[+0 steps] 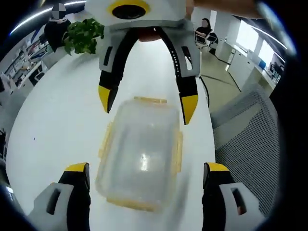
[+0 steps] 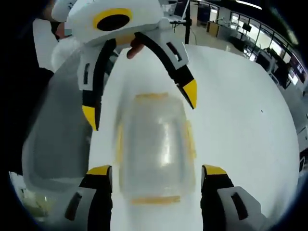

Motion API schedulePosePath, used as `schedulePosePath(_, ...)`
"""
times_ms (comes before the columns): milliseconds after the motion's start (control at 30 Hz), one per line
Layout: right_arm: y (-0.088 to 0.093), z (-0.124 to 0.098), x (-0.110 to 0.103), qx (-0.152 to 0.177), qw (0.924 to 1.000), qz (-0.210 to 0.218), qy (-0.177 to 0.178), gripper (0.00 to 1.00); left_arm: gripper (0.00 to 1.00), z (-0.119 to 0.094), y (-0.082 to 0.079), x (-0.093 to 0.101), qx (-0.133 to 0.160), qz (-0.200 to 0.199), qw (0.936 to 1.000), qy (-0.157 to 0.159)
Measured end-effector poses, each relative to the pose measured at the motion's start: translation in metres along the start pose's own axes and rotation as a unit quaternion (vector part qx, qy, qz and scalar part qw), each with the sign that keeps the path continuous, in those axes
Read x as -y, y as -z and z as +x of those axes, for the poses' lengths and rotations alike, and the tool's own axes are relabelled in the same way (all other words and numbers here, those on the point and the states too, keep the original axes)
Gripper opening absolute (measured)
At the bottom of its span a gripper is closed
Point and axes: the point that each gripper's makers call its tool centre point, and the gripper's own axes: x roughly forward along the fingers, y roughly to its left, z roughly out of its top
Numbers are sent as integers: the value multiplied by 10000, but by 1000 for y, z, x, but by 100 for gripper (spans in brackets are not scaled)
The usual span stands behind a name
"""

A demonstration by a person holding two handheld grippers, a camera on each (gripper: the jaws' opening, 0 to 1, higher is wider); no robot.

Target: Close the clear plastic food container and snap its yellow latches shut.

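Observation:
A clear plastic container point(image 1: 142, 154) lies on the white table point(image 1: 57, 120) with its lid resting on top. Yellow latches point(image 1: 179, 151) run along its four sides; whether they are snapped down I cannot tell. My left gripper point(image 1: 147, 168) is open, its jaws standing wide on either side of the near end. From the far side my right gripper point(image 1: 148, 102) faces it, open, its yellow tips straddling the far end. In the right gripper view the blurred container point(image 2: 154, 149) sits between my right gripper point(image 2: 156, 171) and the left gripper point(image 2: 139, 103), both open.
A green potted plant point(image 1: 84, 36) stands at the table's far left. A grey mesh chair point(image 1: 250, 139) is beside the table edge, also seen as the chair point(image 2: 53, 134). People sit in the office background. Bare table point(image 2: 240, 120) spreads around the container.

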Motion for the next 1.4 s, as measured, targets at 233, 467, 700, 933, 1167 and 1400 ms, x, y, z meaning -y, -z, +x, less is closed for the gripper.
schedulePosePath(233, 8, 5, -2, -141, 9998, -122, 29, 76, 96, 7, 12, 1, -343, 343, 9988, 39)
schedulePosePath(467, 12, 9, -2, -211, 9995, -223, 63, 77, 94, 11, 12, -2, -415, 432, 9982, -1)
schedulePosePath(700, 13, 13, -4, -277, 9993, -235, 67, 77, 92, 14, 16, -4, -531, 450, 9976, -31)
schedulePosePath(933, 16, 17, -2, -362, 9989, -270, 100, 77, 91, 20, 18, -2, -657, 576, 9962, -37)
schedulePosePath(1167, 16, 20, -1, -355, 9989, -269, 115, 77, 90, 22, 20, -6, -730, 597, 9955, -43)
schedulePosePath(1400, 17, 26, -2, -509, 9980, -325, 179, 78, 83, 25, 23, -8, -894, 632, 9938, -205)
